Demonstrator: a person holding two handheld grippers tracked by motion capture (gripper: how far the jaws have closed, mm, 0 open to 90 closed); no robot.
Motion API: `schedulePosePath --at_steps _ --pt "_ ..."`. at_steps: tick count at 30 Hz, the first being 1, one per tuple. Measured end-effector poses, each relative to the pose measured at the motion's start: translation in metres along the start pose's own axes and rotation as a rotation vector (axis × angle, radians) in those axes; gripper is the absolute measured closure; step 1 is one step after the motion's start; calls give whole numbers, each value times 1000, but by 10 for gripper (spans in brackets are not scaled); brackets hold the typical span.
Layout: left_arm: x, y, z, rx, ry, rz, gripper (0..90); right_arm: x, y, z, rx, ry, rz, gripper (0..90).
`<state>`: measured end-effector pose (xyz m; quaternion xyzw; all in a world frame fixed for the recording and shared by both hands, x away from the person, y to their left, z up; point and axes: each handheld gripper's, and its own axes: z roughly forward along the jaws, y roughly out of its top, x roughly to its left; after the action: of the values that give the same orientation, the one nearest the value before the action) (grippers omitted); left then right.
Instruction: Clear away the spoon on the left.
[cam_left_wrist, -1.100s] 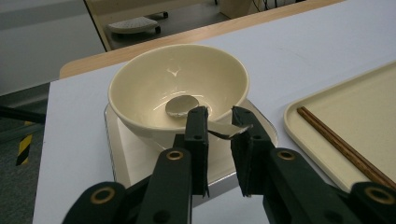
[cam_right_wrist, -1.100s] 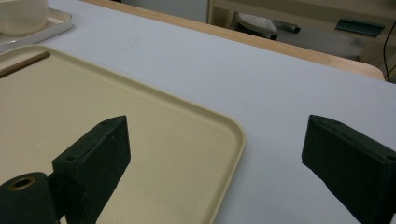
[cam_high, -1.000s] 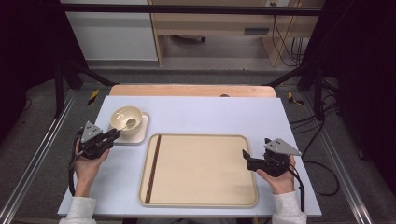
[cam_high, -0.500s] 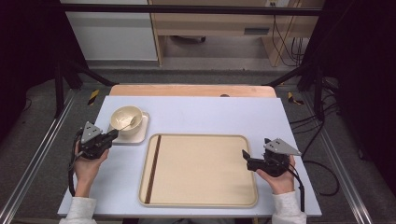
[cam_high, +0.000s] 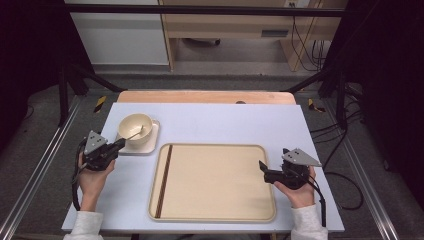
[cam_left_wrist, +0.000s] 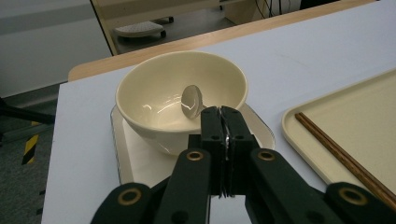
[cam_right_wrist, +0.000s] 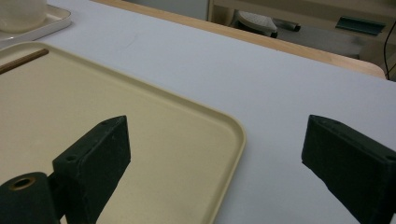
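A cream bowl (cam_high: 131, 125) (cam_left_wrist: 159, 88) stands on a small white plate (cam_high: 152, 142) (cam_left_wrist: 126, 158) at the table's left. A metal spoon (cam_left_wrist: 191, 101) (cam_high: 137, 133) lies in the bowl, its handle over the near rim. My left gripper (cam_high: 120, 143) (cam_left_wrist: 222, 112) has just closed its jaws on that handle and is shut on it. To the right lies a large beige tray (cam_high: 220, 185) (cam_right_wrist: 140, 107) with dark chopsticks (cam_high: 164, 180) (cam_left_wrist: 345, 154) along its left side. My right gripper (cam_high: 261, 167) (cam_right_wrist: 217, 140) stands open across the tray's right rim, nothing between its jaws.
The pale blue tabletop (cam_high: 225, 120) has a wooden strip (cam_high: 205, 96) along its far edge. Black frame posts stand at both sides, with cables on the floor to the right. Behind the table are a white cabinet and wooden furniture.
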<state>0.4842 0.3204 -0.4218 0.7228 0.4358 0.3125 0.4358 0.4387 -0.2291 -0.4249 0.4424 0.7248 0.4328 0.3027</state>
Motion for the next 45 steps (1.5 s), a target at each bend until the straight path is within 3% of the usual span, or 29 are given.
schedulePosePath --at_steps 11,19,34,38,45 --pt "-1 5 -12 -65 10 -11 890 0 -1 1 6 1 -7 81" --pt "-10 18 -29 -140 0 -1 890 -1 0 -2 -6 -2 5 79" --pt "-49 44 -58 -243 -52 96 890 -2 1 -3 -10 -5 -3 78" --pt "-62 45 -55 -240 -67 146 890 -1 1 -3 -11 -5 -1 78" --pt "-82 44 -47 -205 -110 195 890 -2 1 -5 -15 -6 -1 78"
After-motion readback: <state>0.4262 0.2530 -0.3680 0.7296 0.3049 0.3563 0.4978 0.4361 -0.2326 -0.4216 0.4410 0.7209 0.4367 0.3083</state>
